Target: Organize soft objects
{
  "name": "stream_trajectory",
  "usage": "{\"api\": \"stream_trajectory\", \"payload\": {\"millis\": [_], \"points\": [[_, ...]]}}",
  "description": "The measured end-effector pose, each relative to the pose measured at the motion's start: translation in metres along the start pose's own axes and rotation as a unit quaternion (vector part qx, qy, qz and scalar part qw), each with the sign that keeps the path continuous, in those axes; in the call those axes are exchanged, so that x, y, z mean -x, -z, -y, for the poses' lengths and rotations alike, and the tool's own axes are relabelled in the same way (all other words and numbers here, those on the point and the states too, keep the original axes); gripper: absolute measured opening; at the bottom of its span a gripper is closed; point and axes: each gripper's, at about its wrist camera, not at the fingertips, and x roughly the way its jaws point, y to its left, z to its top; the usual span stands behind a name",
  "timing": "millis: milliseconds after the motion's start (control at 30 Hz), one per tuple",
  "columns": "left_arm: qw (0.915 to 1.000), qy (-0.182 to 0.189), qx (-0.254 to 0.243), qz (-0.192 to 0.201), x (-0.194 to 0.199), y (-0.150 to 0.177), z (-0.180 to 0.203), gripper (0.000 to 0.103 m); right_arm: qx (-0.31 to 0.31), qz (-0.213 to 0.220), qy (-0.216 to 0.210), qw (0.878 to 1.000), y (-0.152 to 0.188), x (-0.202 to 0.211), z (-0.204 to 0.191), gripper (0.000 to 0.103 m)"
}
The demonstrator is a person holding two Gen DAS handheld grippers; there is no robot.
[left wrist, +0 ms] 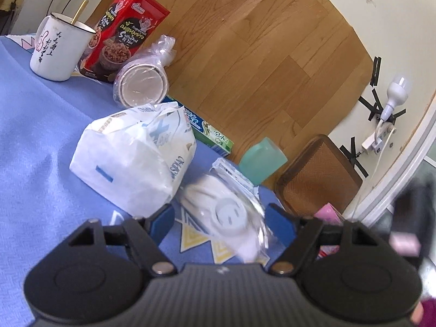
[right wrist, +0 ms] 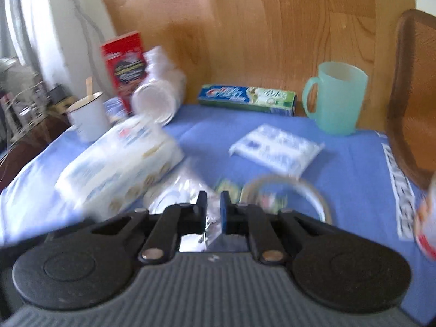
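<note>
On the blue cloth I count two mugs, one white enamel mug with black writing [left wrist: 58,51] and one translucent mint-green plastic mug [right wrist: 336,98]. I see one red snack box [left wrist: 128,31], one long blue-and-green toothpaste carton [right wrist: 246,99] and one bagged stack of white paper cups [left wrist: 141,83]. The soft packs come to three: one large white tissue pack [left wrist: 133,158], one small flat white pack [right wrist: 276,150] and one clear-wrapped white item [left wrist: 229,215], plus one ring of clear tape [right wrist: 294,193].
</note>
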Motion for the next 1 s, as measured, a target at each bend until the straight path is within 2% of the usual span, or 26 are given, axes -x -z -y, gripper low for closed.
{"api": "stream_trajectory", "payload": {"millis": [167, 267, 333, 367, 400, 500, 567, 600, 667, 733, 767, 867, 1000], "points": [[0.9998, 0.005, -0.008, -0.015, -0.002, 0.001, 0.003, 0.078, -0.019, 0.009, -0.002, 1.0, 0.066, 0.06, 0.002, 0.007], [0.9987, 0.015, -0.025, -0.042, -0.006, 0.003, 0.01, 0.078, -0.013, 0.03, -0.008, 0.999, 0.099, 0.087, -0.001, 0.013], [0.9967, 0.026, -0.039, -0.066, -0.008, 0.005, 0.017, 0.078, 0.006, 0.035, -0.005, 0.999, 0.108, 0.097, -0.008, 0.038], [0.9958, 0.027, -0.044, -0.076, -0.008, 0.007, 0.021, 0.077, 0.012, 0.036, -0.002, 0.999, 0.111, 0.1, -0.01, 0.06], [0.9947, 0.031, -0.048, -0.086, -0.006, 0.009, 0.025, 0.075, 0.02, 0.036, -0.006, 0.999, 0.113, 0.101, -0.012, 0.068], [0.9895, 0.059, -0.048, -0.123, 0.005, 0.018, 0.042, 0.075, 0.047, 0.025, -0.013, 0.998, 0.114, 0.094, -0.017, 0.069], [0.9852, 0.062, -0.067, -0.145, 0.013, 0.025, 0.057, 0.075, 0.069, 0.02, -0.018, 0.997, 0.116, 0.085, -0.022, 0.078], [0.9822, 0.052, -0.08, -0.162, 0.012, 0.03, 0.064, 0.075, 0.076, 0.021, -0.017, 0.997, 0.118, 0.083, -0.023, 0.082], [0.9757, 0.028, -0.092, -0.197, 0.005, 0.042, 0.073, 0.075, 0.085, 0.023, -0.021, 0.996, 0.119, 0.076, -0.024, 0.083], [0.9765, 0.031, -0.105, -0.186, 0.004, 0.053, 0.08, 0.075, 0.084, 0.024, -0.03, 0.996, 0.117, 0.07, -0.028, 0.082], [0.9753, 0.037, -0.11, -0.188, 0.002, 0.057, 0.085, 0.076, 0.083, 0.026, -0.035, 0.996, 0.116, 0.069, -0.03, 0.075], [0.9741, 0.015, -0.133, -0.182, 0.0, 0.063, 0.1, 0.076, 0.075, 0.038, -0.012, 0.996, 0.119, 0.072, -0.033, 0.07], [0.9736, 0.065, -0.124, -0.18, -0.001, 0.055, 0.116, 0.071, 0.055, 0.07, 0.026, 0.996, 0.129, 0.09, -0.025, 0.066]]}}
